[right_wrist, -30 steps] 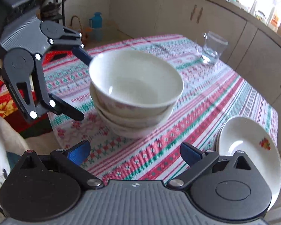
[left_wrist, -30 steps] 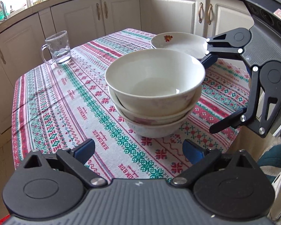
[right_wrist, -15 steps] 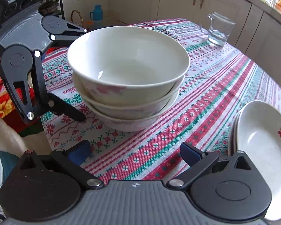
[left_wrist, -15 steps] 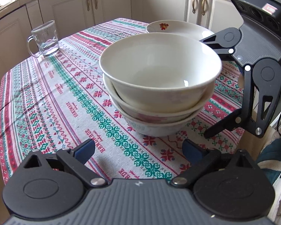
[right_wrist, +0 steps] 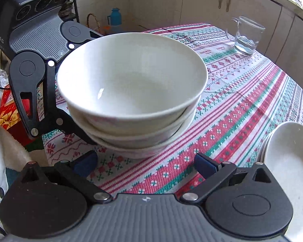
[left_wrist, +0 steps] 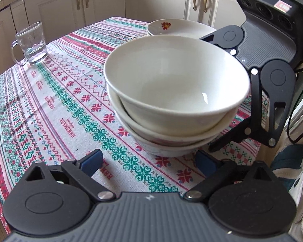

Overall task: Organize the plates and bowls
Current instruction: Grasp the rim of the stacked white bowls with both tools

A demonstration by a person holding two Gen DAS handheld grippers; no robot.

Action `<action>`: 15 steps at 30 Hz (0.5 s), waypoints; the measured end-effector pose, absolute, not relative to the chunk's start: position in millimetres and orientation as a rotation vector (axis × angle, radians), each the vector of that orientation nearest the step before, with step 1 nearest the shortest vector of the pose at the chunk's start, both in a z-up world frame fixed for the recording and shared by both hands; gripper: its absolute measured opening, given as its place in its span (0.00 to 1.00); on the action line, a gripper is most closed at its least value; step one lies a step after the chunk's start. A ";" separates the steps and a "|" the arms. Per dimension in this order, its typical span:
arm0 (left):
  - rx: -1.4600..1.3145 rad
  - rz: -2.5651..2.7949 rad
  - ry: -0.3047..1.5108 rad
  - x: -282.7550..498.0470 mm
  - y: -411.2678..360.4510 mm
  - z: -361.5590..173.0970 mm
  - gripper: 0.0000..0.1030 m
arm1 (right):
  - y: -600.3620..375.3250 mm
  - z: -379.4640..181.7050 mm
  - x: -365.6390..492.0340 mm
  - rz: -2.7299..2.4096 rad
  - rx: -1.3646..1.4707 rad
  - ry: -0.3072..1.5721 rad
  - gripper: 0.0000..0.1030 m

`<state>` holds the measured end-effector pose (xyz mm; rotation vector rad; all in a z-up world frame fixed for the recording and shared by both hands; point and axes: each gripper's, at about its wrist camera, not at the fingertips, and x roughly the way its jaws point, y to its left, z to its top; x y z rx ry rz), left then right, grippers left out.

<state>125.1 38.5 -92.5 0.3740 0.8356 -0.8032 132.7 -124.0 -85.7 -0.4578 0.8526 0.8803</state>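
A stack of three white bowls (left_wrist: 175,92) stands on the patterned tablecloth (left_wrist: 50,104), also in the right wrist view (right_wrist: 131,84). My left gripper (left_wrist: 149,161) is open, its blue pads low on either side of the stack's near base. My right gripper (right_wrist: 145,161) is open, close to the stack from the opposite side. Each gripper shows in the other's view, jaws spread around the stack: the right one (left_wrist: 272,76), the left one (right_wrist: 30,76). A stack of white plates (left_wrist: 179,28) with a red flower mark lies behind the bowls and shows at the right (right_wrist: 293,161).
A glass mug (left_wrist: 30,44) with some water stands at the table's far left corner, also in the right wrist view (right_wrist: 246,36). White kitchen cabinets (left_wrist: 103,4) surround the table. A red box (right_wrist: 8,111) and cloth lie beyond the table's edge.
Both grippers have moved in closer to the bowl stack and lower, so the bowls fill more of each view. The jaws stay open. The bowls and plates have not moved.
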 end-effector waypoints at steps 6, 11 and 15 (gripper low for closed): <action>0.416 -0.851 0.801 124.1 38.6 -82.3 0.94 | -120.4 -75.3 134.7 0.920 -0.483 0.828 0.99; 0.457 -0.864 0.782 121.9 36.1 -78.6 0.93 | -119.3 -67.8 136.2 0.948 -0.501 0.811 0.93; 0.479 -0.881 0.771 120.5 34.1 -77.1 0.92 | -119.3 -62.5 135.2 0.959 -0.519 0.799 0.90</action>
